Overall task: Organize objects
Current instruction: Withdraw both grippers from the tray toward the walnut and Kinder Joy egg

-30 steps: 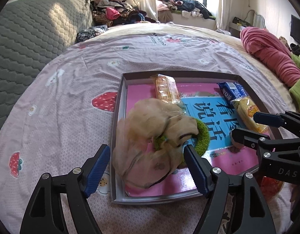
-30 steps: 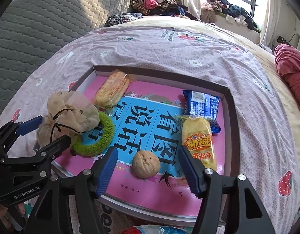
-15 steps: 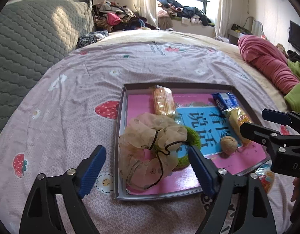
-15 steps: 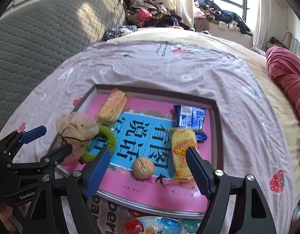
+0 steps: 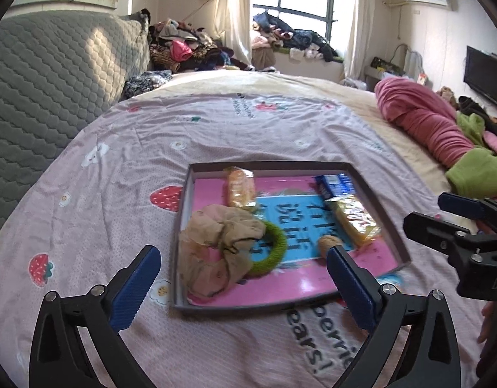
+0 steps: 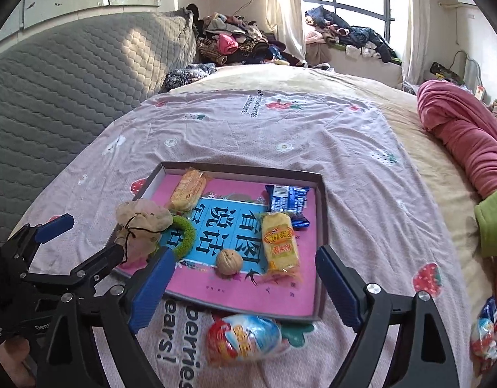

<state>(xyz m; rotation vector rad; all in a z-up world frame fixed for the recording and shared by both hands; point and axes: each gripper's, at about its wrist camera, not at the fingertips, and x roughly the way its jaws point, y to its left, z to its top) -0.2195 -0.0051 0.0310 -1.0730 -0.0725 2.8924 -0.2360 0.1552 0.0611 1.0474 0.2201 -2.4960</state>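
We see a shallow grey tray (image 6: 322, 226) lying on the pink strawberry-print bedspread (image 6: 280, 129), in the middle of both wrist views. Our left gripper (image 5: 245, 278) fills the bottom of its view with its blue pads wide apart and the jaws opening, nothing clamped between them; past them, at the tray's lower left, lies the beige scrunchie (image 5: 216, 249), overlapping the green ring (image 5: 274, 252) just to its right. Our right gripper (image 6: 242, 284) sits at the bottom of its own view, jaws likewise opening and holding nothing, with the walnut (image 6: 229, 261) lying loose on the tray's pink and blue printed floor beyond them. Right of the walnut lies the yellow snack pack (image 6: 279, 242), above it the blue packet (image 6: 289, 199), and toward the tray's upper left the wrapped biscuit bar (image 6: 187, 190). Below the tray, on the bedspread, rests a red and blue wrapped snack (image 6: 245, 339).
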